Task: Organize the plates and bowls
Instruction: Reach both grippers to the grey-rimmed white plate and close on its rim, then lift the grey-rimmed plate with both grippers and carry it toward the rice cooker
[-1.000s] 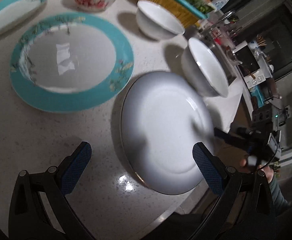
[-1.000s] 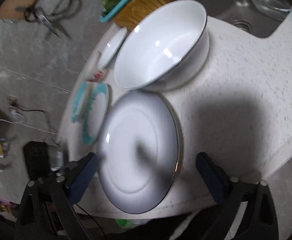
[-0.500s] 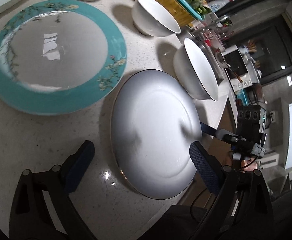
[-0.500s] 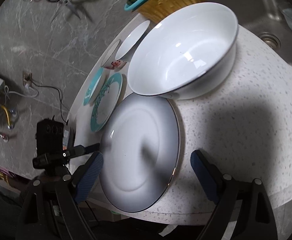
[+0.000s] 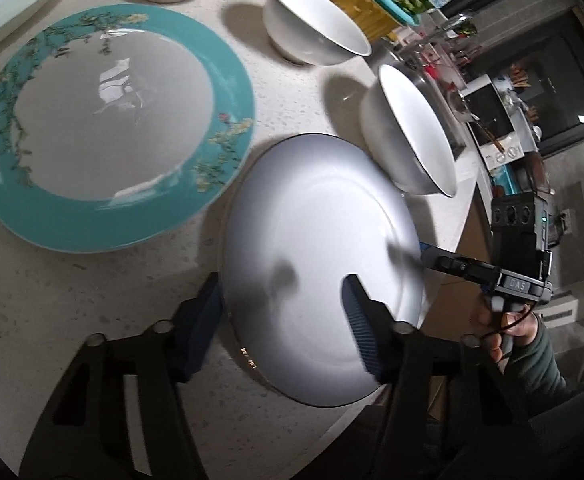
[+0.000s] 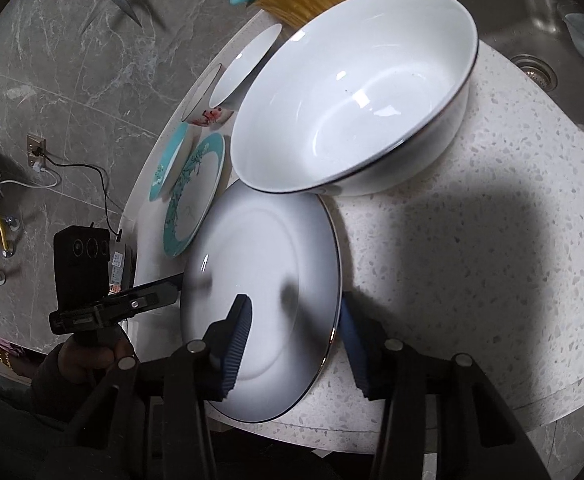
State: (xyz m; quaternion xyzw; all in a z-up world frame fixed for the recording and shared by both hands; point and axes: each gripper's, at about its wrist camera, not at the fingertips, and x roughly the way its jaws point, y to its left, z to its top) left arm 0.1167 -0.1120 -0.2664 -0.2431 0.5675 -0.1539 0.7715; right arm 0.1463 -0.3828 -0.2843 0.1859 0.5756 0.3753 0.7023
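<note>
On the speckled white stone counter beside a steel sink, the round white plate has its rim between the spread jaws of both the left gripper and the right gripper.

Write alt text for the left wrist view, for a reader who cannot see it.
The left gripper straddles the near rim of a white plate on a speckled counter, jaws open. A teal-rimmed plate lies beyond, left, with white bowls behind; the right gripper reaches the plate's far edge.
</note>
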